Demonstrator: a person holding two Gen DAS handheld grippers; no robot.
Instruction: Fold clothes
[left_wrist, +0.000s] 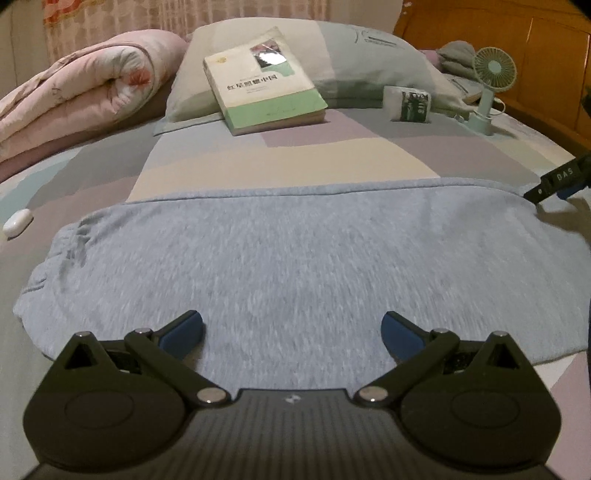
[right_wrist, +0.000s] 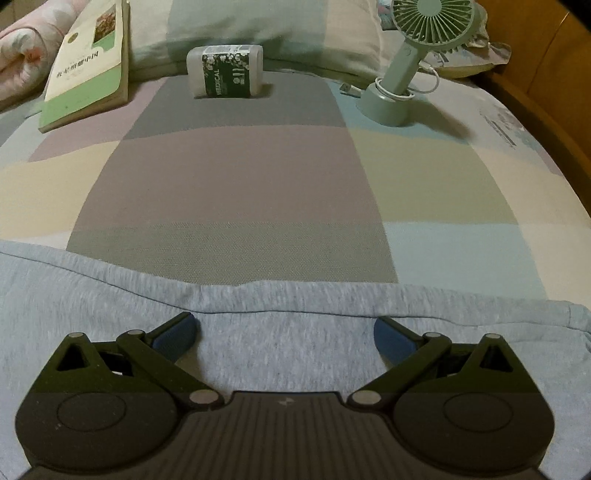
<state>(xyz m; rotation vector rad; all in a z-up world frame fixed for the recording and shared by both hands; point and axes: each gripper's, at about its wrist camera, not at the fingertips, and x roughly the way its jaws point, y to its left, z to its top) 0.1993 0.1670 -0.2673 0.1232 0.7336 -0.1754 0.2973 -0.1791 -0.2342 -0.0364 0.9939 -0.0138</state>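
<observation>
Here we list the left hand-held gripper (left_wrist: 291, 328) and the right hand-held gripper (right_wrist: 284, 332), each spread wide with blue pads clear of cloth, holding nothing, above the light blue-grey garment (left_wrist: 295, 266). That garment lies flat across the patchwork bed sheet (right_wrist: 240, 192). Beyond it we note a book (left_wrist: 264, 85) leaning on a pillow (left_wrist: 347, 55), a white packet (right_wrist: 225, 72), a green fan (right_wrist: 417, 48), a rolled pink quilt (left_wrist: 74, 96) and a wooden headboard (left_wrist: 517, 37).

Heathered lt-blue sweatpants (left_wrist: 295, 266) lie on a bedsheet (right_wrist: 236, 184) w/ pastel blocks: mauve, grey, cream, mint. At 12 o'clock, book (left_wrist: 264, 83) w/ white & green cover. At 1 o'clock, mint-green fan (right_wrist: 417, 48). At 10 o'clock, pink floral quilt (left_wrist: 81, 92). Blk grippers, blue pads (left_wrist: 183, 334).
</observation>
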